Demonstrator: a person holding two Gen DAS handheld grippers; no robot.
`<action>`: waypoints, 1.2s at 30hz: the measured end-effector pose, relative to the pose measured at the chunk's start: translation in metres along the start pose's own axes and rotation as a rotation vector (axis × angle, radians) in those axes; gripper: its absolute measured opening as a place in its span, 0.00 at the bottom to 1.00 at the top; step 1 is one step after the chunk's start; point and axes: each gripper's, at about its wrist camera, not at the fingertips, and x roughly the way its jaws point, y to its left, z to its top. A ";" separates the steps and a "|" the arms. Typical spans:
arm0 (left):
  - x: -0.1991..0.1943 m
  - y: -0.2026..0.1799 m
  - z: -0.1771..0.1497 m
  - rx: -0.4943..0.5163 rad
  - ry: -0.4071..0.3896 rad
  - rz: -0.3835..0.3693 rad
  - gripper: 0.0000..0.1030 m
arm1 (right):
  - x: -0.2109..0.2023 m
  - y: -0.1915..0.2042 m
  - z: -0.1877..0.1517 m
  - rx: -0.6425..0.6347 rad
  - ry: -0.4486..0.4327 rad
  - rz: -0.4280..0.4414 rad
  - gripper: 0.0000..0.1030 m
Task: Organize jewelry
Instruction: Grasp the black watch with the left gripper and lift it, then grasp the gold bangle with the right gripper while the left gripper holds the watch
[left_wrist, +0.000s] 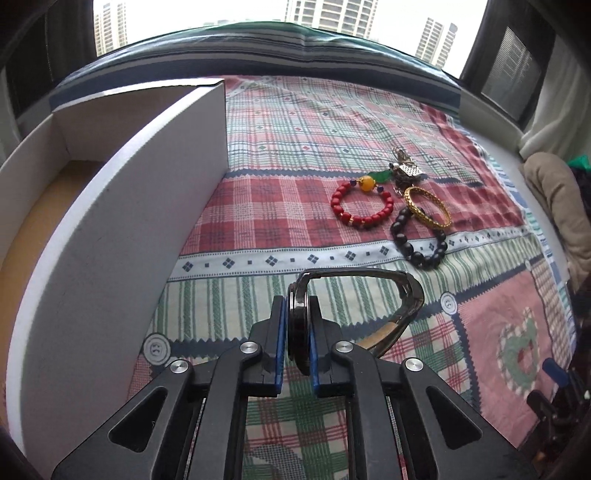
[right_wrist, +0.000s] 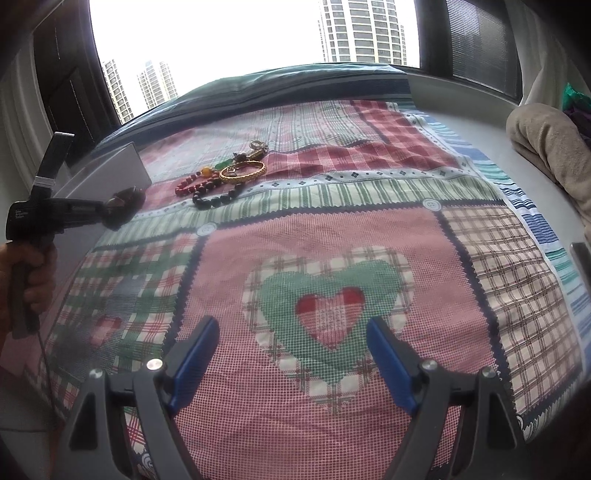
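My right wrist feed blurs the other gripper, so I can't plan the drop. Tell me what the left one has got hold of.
Observer: The left gripper is shut on one lens of the sunglasses; its blue fingers press the lens from both sides.
Operator: Describe the box beside it.
Observer: The white box stands left of the sunglasses with its top open. It has a tan floor, and nothing shows in the part I can see.
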 end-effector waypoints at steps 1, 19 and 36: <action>-0.005 0.005 -0.006 -0.011 0.002 0.001 0.08 | 0.001 0.001 0.000 0.000 0.003 0.003 0.81; -0.046 0.029 -0.072 -0.109 0.011 -0.008 0.08 | 0.018 0.019 0.048 -0.071 0.082 0.211 0.81; -0.066 0.052 -0.103 -0.194 0.007 -0.027 0.08 | 0.202 0.082 0.216 -0.012 0.388 0.212 0.34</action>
